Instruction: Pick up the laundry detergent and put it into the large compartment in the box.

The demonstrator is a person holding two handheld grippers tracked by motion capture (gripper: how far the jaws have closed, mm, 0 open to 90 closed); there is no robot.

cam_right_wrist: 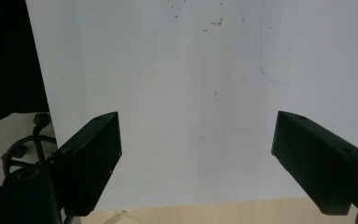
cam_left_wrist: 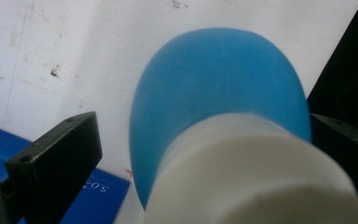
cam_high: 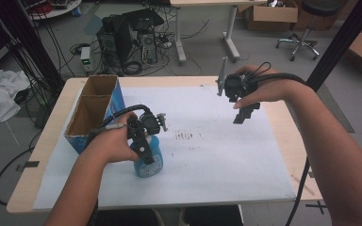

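Observation:
A blue bottle [cam_high: 150, 165] with a white top stands upright on the white sheet [cam_high: 207, 160], near its front left. My left gripper [cam_high: 144, 151] comes down over it. In the left gripper view the blue body [cam_left_wrist: 214, 79] and white top [cam_left_wrist: 261, 177] sit between the jaws; the left jaw stands clear of the bottle by a gap, the right jaw is close beside it, so the gripper is open around it. My right gripper [cam_high: 242, 115] hangs above the sheet's far right, open and holding nothing [cam_right_wrist: 196, 126].
An open cardboard box [cam_high: 92, 110] with blue sides stands at the table's left, just behind the left hand. The wooden table edge [cam_high: 306, 183] shows beyond the sheet on the right. Computers, cables and a stool lie on the floor beyond.

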